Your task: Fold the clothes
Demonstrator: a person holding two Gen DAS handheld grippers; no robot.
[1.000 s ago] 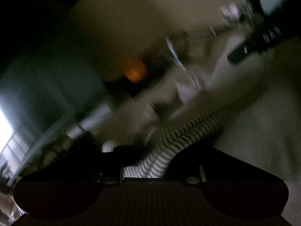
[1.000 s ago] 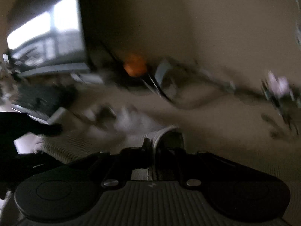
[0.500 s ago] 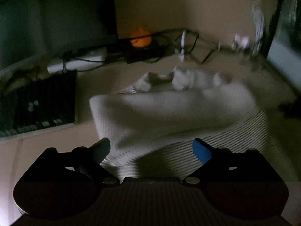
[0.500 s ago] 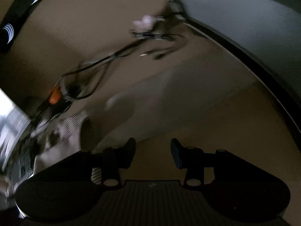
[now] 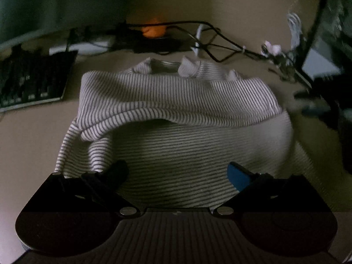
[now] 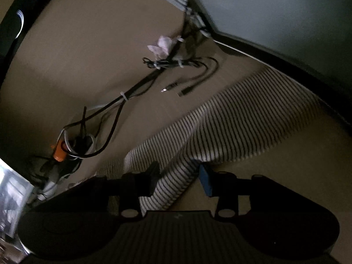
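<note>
The beige worktop (image 5: 26, 136) carries everything here, dimly lit. On it lies the striped garment (image 5: 176, 101), white with thin dark stripes, folded over itself so that an upper layer forms a thick band across the middle while a lower layer spreads toward the camera in the left wrist view. In the right wrist view the same garment (image 6: 246, 118) runs diagonally from lower centre toward the upper right, with a narrow rolled edge trailing down between the fingers.

The left tool (image 5: 178, 173) hangs just over the near layer of cloth with its fingers spread wide, gripping nothing (one pad dark, the other blue). The right tool (image 6: 178, 178) is likewise spread, its fingers standing on either side of the rolled edge; whether they touch the fabric I cannot tell.

Behind the garment, a dark keyboard (image 5: 33, 81) sits to the left, and a tangle of black cables (image 6: 136, 90) crosses the worktop. Among the cables there is a small orange object (image 6: 59, 151) and a pale crumpled scrap (image 6: 162, 45).
</note>
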